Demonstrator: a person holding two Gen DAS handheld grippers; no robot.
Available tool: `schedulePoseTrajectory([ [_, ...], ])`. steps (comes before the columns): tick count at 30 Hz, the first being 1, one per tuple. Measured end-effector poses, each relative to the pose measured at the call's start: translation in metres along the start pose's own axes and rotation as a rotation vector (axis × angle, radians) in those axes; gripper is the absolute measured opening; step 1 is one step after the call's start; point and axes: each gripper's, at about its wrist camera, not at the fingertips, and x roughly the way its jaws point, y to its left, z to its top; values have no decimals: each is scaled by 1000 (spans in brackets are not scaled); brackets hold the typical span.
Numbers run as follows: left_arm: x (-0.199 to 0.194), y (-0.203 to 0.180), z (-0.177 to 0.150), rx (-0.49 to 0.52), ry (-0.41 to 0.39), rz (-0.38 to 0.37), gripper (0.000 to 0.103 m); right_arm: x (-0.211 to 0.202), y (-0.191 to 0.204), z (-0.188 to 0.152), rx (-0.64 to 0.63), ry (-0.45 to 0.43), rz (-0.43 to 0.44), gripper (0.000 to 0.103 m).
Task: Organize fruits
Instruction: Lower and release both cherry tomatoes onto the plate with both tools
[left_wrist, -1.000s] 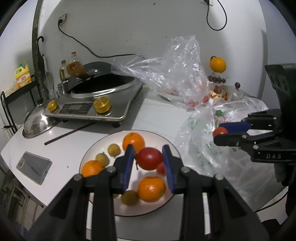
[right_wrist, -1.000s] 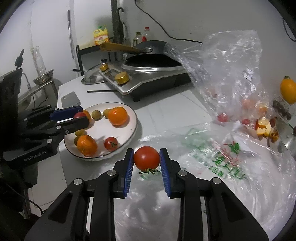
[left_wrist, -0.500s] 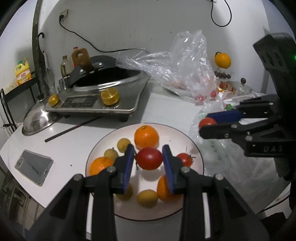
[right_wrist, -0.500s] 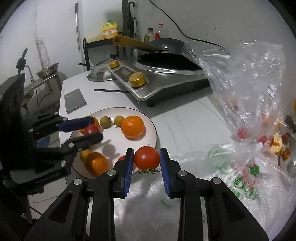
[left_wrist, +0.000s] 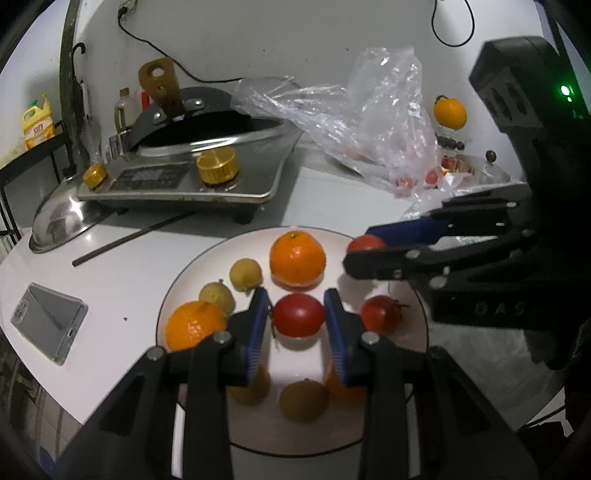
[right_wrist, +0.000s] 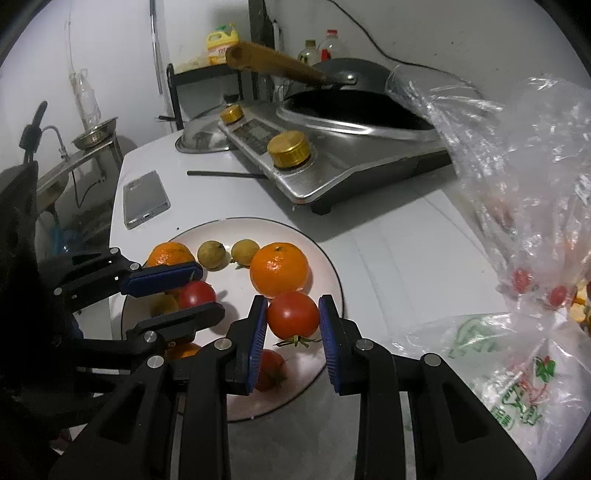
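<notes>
Mid-step: carrying tomatoes to the round white plate with dark rim (left_wrist: 192, 266), lower centre of left wrist view. Plate already loaded with two oranges, small yellow-green fruits and a loose red tomato with stem (left_wrist: 380, 314).

Left gripper (left_wrist: 297, 321) clamped on a smooth red tomato (left_wrist: 298, 320), blue pads pressed on both sides, held over plate centre. Also visible at left of right wrist view, same tomato pinched between blue pads (right_wrist: 197, 294). Tilted downward toward plate, black fingers running up from bottom edge of frame.

Right gripper (right_wrist: 293, 320) clamped on a second red tomato with green calyx hanging underneath (right_wrist: 293, 314), centre of right wrist view, over near-right part of plate, just below large orange (right_wrist: 279, 270). Seen entering from right in left wrist view, fingers roughly level across frame, tomato tip showing at pad ends (left_wrist: 365, 243). Pitched down too.

Judged next: lower each tomato into a bare patch of plate, then release. Free space tight; likely needing care not to knock large orange or loose tomato, and not to clash the two grippers, close together over plate.

Crumpled clear plastic bag (right_wrist: 528, 177) at right on white table (right_wrist: 399, 251), a few small red fruits apparently left inside. Silver stove with gold knobs (left_wrist: 184, 177) behind plate, grey phone (left_wrist: 48, 321) at left.
</notes>
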Motion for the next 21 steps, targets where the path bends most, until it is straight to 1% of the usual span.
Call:
schedulePoseTrajectory([
  [7,4,0,0,-7,17,-21,32,17,2,-2,1,31,16,31],
  [21,6,7,0,-47,34,-27,34,26,2,-7,3,56,17,30],
])
